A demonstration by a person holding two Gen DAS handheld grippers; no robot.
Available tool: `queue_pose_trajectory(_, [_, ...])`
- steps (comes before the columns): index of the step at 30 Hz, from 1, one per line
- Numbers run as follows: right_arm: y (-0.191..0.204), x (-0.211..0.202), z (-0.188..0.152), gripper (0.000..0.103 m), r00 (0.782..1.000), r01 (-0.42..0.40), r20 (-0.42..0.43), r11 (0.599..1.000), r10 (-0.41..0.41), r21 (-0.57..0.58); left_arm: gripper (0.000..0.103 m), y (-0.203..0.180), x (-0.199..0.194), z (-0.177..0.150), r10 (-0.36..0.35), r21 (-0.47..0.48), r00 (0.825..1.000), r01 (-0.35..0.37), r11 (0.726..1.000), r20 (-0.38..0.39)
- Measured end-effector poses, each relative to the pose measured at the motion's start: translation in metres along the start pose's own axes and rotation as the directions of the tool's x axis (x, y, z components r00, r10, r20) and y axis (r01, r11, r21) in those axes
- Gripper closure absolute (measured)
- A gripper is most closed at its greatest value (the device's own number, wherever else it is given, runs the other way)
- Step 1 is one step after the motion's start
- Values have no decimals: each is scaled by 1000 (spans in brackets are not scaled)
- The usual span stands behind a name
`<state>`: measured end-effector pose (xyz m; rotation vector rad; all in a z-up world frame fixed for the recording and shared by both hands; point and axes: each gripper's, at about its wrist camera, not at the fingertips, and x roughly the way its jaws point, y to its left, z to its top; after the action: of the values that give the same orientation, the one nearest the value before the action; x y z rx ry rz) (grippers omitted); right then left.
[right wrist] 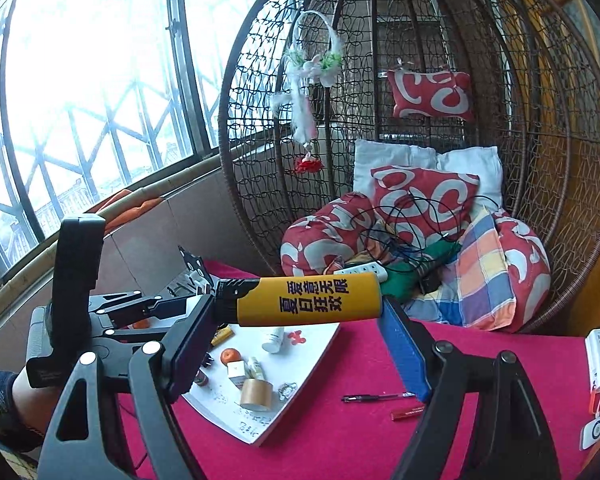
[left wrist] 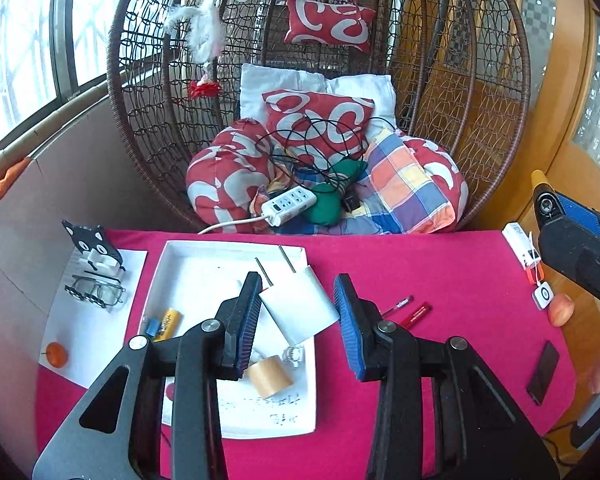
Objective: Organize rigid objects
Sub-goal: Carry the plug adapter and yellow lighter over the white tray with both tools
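Mid-carry: L gripper (left wrist: 296,312) clamps white plug charger (left wrist: 300,308), R gripper (right wrist: 296,312) spans yellow lighter (right wrist: 308,300) lengthwise; next, lower both into white tray (left wrist: 172,252).

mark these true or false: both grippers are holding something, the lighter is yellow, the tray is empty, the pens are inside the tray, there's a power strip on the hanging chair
1. Both grippers hold something. True: the left gripper clamps a white plug-in charger block, and the right gripper clamps a yellow lighter with black printing.
2. The lighter is yellow. True.
3. The white rectangular tray is empty. False: it holds a tan cardboard tape roll and a yellow battery, among other bits.
4. The red pens are inside the tray. False: they lie on the magenta tablecloth, right of the tray.
5. A white power strip lies on the wicker hanging chair. True, on its cushions.
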<state>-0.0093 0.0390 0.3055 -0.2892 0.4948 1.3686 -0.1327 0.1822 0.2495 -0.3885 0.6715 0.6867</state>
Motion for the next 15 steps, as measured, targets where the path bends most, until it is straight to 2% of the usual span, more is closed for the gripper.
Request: queue_pose_trajectory(15, [53, 40, -2, 22, 996, 31, -84, 999, -30, 13, 66, 62, 13, -8, -30, 15, 998, 30, 999, -55])
